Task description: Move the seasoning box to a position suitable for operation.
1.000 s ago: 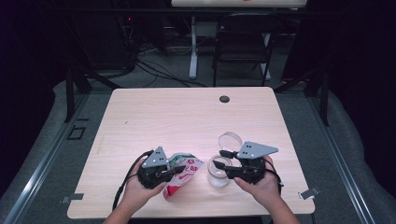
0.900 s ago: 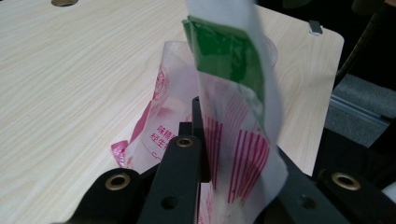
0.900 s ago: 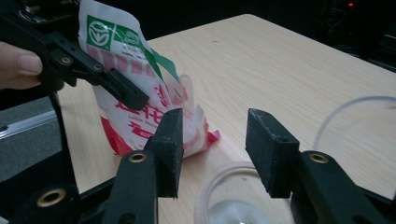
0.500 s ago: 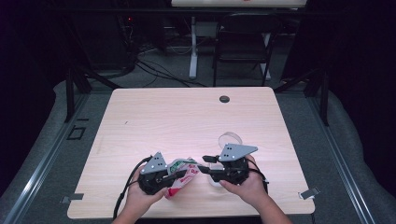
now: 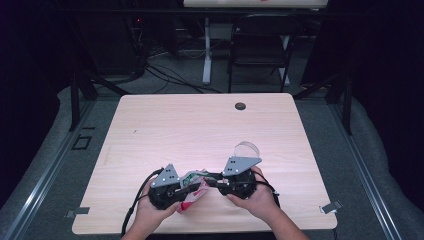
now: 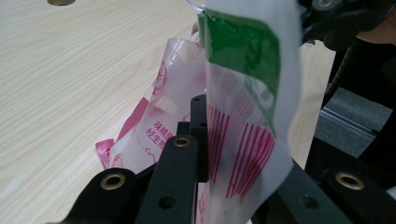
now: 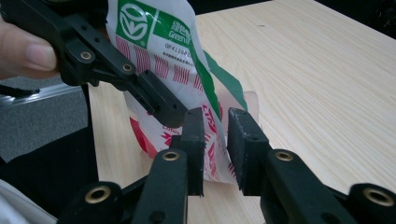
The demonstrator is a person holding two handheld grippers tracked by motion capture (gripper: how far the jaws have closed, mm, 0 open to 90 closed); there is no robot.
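Left claw point(image 5: 186, 188): clenched on the printed plastic bag point(image 5: 194, 192), above the counter point(image 5: 200, 130). Right claw point(image 7: 215, 140): jaws just closing around the bag's edge, a gap showing, not yet clamped.

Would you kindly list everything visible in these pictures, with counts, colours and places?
Plastic bag: one, white with red stripes, red print and a green band, held up at the table's near edge between the two grippers.
Clear plastic piece: one, see-through, lying on the table just beyond the right gripper; what it is cannot be told.
Table: one, light wood, with a dark round grommet near its far edge.
Chair: one, dark, behind the table.
Cables: several, black, on the floor beyond the table.
Left gripper: one, black, jaws clamped on the bag.
Right gripper: one, black, jaws have just been closing, bag edge between them, a gap showing.
Hands: two, at the near edge.
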